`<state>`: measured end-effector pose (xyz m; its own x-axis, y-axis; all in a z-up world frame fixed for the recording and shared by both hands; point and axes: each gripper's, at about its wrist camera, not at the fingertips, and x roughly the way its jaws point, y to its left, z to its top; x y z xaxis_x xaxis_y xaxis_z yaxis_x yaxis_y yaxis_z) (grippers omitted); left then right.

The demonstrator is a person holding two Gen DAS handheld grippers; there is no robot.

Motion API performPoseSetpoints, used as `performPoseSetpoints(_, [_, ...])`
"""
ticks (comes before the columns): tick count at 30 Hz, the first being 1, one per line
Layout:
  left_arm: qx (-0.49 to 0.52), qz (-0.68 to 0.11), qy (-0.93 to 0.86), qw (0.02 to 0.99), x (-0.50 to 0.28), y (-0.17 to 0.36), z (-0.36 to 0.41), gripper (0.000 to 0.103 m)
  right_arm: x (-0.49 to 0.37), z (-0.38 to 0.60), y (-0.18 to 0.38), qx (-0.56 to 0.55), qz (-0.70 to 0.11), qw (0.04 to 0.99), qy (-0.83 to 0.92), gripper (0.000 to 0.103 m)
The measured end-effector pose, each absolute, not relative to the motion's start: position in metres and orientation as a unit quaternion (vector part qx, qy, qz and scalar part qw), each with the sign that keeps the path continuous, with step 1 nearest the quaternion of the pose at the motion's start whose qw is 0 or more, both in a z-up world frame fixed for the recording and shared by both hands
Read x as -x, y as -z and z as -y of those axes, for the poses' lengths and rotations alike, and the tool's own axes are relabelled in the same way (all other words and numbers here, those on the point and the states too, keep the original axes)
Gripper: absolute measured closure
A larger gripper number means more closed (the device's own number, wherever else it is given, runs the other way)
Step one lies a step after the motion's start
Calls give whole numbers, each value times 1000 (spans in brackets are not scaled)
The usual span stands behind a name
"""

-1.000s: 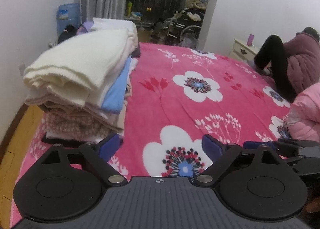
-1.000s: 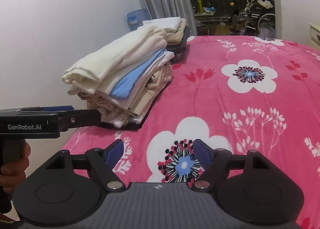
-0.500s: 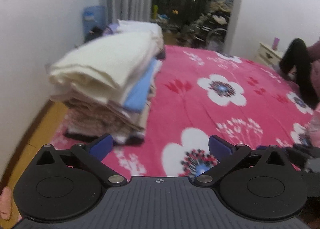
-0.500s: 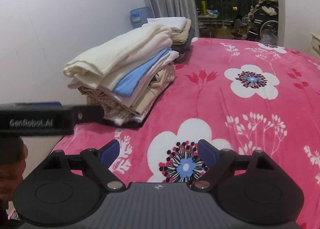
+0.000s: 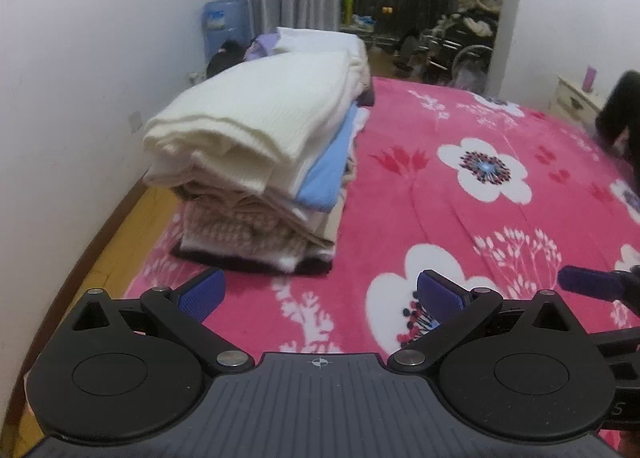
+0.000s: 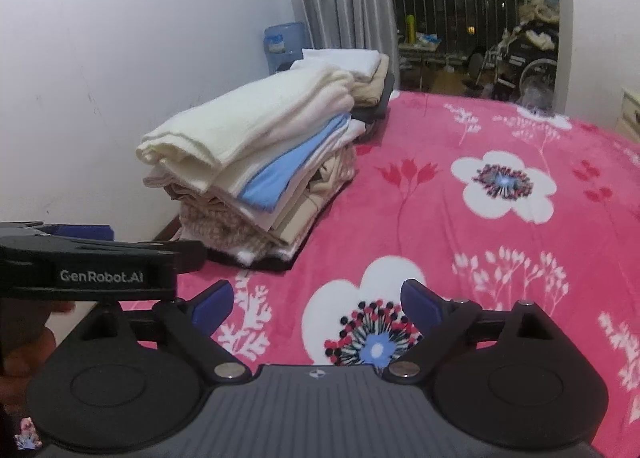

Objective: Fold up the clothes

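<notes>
Swinging leftward since a second ago, my left claw (image 5: pixel 320 294) now faces the folded clothes stack (image 5: pixel 260 162) ahead-left, nearer than my right claw (image 6: pixel 316 304); both gape wide, empty, over the pink bedspread (image 5: pixel 460 218), stack's length running away.

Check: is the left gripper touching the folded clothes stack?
Apart. Left wrist view shows pink blanket between the open left gripper and the folded clothes stack.

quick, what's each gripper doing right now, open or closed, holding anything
Left gripper: open, holding nothing, above the pink bedspread.
Right gripper: open, holding nothing.
</notes>
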<state>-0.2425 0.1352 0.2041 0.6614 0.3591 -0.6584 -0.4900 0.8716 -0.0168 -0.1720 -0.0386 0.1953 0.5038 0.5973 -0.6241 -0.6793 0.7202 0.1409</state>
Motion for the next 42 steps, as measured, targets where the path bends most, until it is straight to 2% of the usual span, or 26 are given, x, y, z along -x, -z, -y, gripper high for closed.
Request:
performPoseSetpoints(3, [100,-342,-246,901,245,-204,-140,0,174,37,-199,66,-320,872,-364,5])
performPoseSetpoints(7, [103,-365,-253,890,243,-203,-148,0,172,35,-200,71,-320,883,-336,4])
performPoseSetpoints(14, [111,-375,-270,880,244,-197,-163,0,180,24,-211,98,-269,900,-329,4])
performPoseSetpoints(30, [108,-376,-282,876,241,-195,-175,0,181,-3,-212,135,-267,885,-357,4])
performPoseSetpoints(42, [111,-375,-288,874,240,-194,-178,0,179,-5,-205,135,-301,868,-371,2])
